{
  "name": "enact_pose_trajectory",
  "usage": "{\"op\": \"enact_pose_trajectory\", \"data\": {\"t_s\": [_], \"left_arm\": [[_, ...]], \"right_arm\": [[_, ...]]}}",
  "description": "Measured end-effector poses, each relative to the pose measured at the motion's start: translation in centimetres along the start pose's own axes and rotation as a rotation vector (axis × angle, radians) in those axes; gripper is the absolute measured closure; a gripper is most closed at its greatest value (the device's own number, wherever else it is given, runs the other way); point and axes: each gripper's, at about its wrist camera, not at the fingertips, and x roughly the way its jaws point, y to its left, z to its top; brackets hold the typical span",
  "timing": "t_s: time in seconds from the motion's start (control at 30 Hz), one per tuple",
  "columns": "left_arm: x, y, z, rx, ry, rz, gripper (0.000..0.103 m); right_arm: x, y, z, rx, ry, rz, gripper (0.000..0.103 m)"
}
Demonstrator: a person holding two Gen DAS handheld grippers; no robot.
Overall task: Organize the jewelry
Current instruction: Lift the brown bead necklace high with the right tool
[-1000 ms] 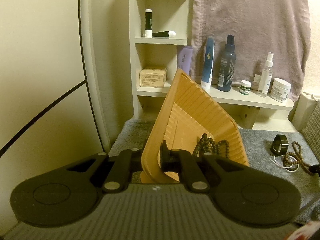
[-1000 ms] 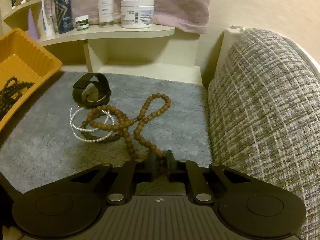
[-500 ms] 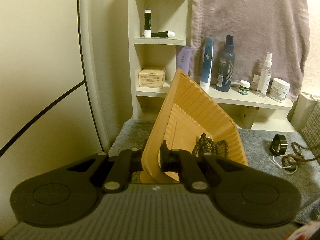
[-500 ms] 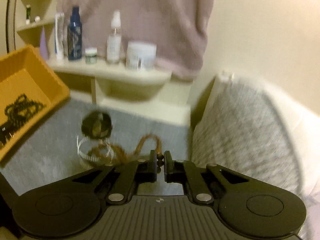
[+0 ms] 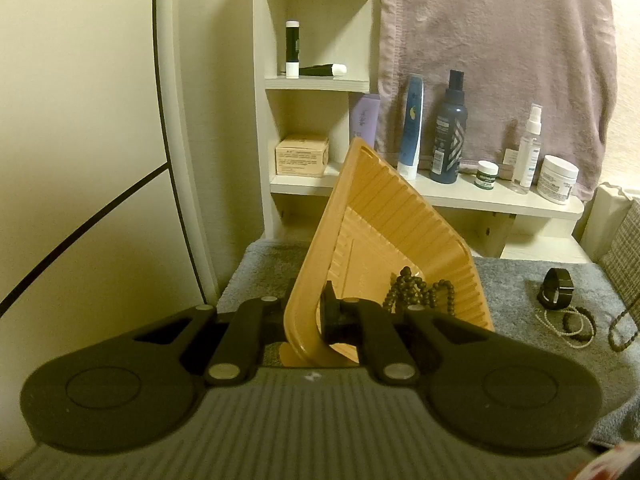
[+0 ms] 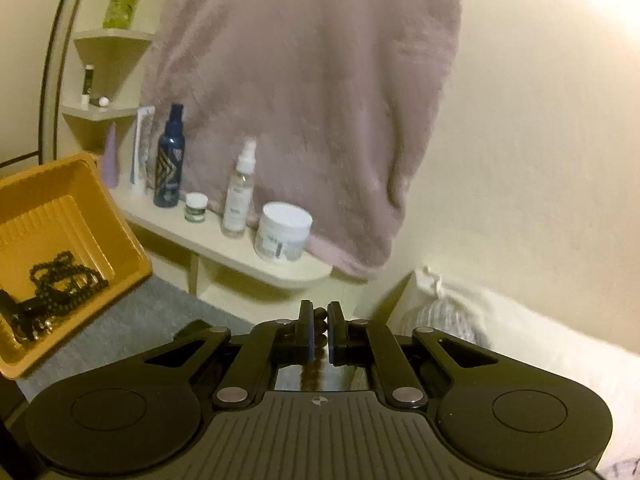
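Carrying the brown bead necklace (image 6: 319, 316) toward the orange tray (image 5: 400, 216) is the step we judge to be in hand. Our right gripper (image 6: 319, 334) has its jaws nearly closed on a bead of that strand, raised off the grey mat (image 5: 516, 280); in the left view a loop of it hangs at 4 o'clock.

Our left gripper (image 5: 306, 316) has its jaws clamped on the tray's near rim, one inside and one outside, tipping the tray up. The tray sits at 9 o'clock from the right gripper.

Next, we judge, the strand must swing left over the tray's open mouth and be lowered before release, so the trailing beads do not drape over the rim.

Counting: one dark bead strand (image 5: 416, 294) in the tray, one black watch (image 5: 556, 288), one pearl strand (image 5: 560, 326) and one small bead bracelet (image 5: 579, 322) on the mat.
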Motion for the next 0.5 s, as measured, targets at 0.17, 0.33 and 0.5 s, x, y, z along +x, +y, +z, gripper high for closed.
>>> {"op": "enact_pose_trajectory", "data": {"t_s": [0.17, 0.33, 0.5], "left_arm": [[0.0, 0.0, 0.1, 0.000, 0.002, -0.001, 0.095], [-0.1, 0.0, 0.1, 0.000, 0.001, -0.001, 0.095], [-0.1, 0.0, 0.1, 0.001, 0.003, -0.003, 0.095]], "right_arm": [[-1.1, 1.0, 1.7, -0.051, -0.043, 0.044, 0.097], [-2.6, 2.7, 4.4, -0.097, -0.111, 0.127, 0.097], [-3.6, 4.8, 7.9, -0.169, -0.185, 0.238, 0.097]]}}
